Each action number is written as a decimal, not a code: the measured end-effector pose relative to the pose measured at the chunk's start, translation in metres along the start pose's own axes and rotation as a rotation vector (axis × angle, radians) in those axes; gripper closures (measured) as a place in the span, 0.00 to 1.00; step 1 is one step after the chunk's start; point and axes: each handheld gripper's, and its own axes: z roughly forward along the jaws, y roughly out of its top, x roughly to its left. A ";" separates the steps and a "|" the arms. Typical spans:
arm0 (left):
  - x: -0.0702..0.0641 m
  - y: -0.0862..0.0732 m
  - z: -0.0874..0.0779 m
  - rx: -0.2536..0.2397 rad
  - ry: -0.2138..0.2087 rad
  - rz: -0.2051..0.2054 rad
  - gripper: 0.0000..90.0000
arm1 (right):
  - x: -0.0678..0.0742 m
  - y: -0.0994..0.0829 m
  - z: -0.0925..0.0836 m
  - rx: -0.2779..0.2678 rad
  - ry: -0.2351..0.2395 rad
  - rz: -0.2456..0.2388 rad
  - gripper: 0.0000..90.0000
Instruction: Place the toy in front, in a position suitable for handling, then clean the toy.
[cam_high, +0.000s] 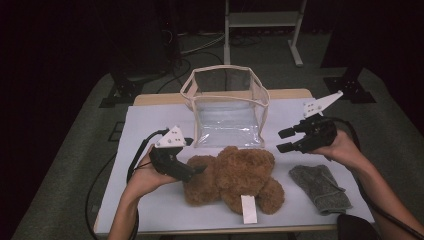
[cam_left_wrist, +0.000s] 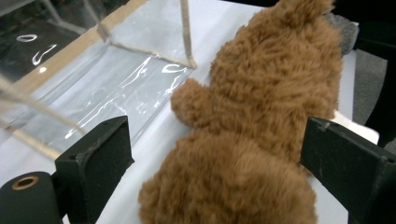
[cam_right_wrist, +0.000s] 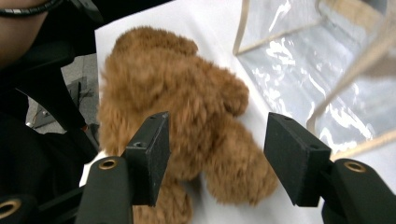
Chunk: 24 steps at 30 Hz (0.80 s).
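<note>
A brown teddy bear (cam_high: 232, 177) lies on the white table cover (cam_high: 150, 120), a white tag (cam_high: 248, 209) sticking out toward the front edge. Behind it stands a clear plastic bag with beige trim (cam_high: 227, 107), its top open. My left gripper (cam_high: 200, 170) is low at the bear's left end. In the left gripper view its jaws (cam_left_wrist: 217, 140) stand wide on either side of the bear (cam_left_wrist: 261, 140), and the left pad is clear of the fur. My right gripper (cam_high: 286, 140) hovers open, right of the bag, pointing left at the bear (cam_right_wrist: 177, 102). Nothing sits between its jaws (cam_right_wrist: 218, 135).
A grey cloth (cam_high: 320, 187) lies on the cover at the front right, below my right hand. The bag's clear wall (cam_left_wrist: 116, 84) stands close to the bear's far side. A white metal stand (cam_high: 260, 20) is on the dark floor beyond the table.
</note>
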 end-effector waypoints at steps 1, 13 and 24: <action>0.000 -0.001 -0.001 0.004 0.008 0.002 0.09 | -0.001 0.006 0.000 0.003 0.003 -0.006 0.44; -0.005 -0.018 -0.019 0.039 0.075 -0.017 0.06 | -0.007 0.064 0.017 0.043 0.053 -0.092 0.43; -0.003 -0.025 -0.028 0.031 0.087 -0.037 0.06 | -0.016 0.094 0.047 0.082 0.083 -0.128 0.43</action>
